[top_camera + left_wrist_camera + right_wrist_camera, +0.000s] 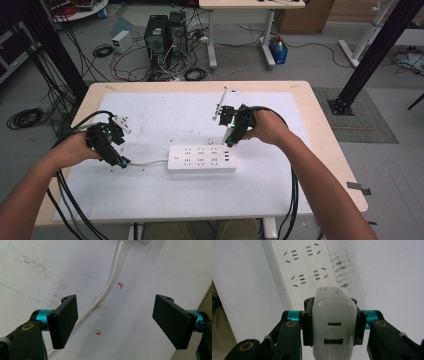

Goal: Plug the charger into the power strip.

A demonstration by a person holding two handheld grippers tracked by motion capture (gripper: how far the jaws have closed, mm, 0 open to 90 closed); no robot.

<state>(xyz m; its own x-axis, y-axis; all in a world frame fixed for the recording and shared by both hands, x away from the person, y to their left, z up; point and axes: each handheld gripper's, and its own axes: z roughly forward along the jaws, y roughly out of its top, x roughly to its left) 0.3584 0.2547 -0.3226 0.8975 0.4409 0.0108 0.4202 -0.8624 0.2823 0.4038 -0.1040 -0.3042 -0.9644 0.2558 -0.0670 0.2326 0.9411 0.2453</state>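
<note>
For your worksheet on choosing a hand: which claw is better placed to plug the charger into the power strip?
Right. The right claw already grips the white charger just above the power strip; the left claw is open over the strip's cord.

The high view looks forward and down over the whole table (310, 150); each gripper view looks closely down past its own jaws, both sharing the power strip (299, 267)

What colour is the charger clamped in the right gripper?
White, glossy; the charger shows best in the right gripper view, held by the right gripper.
</note>
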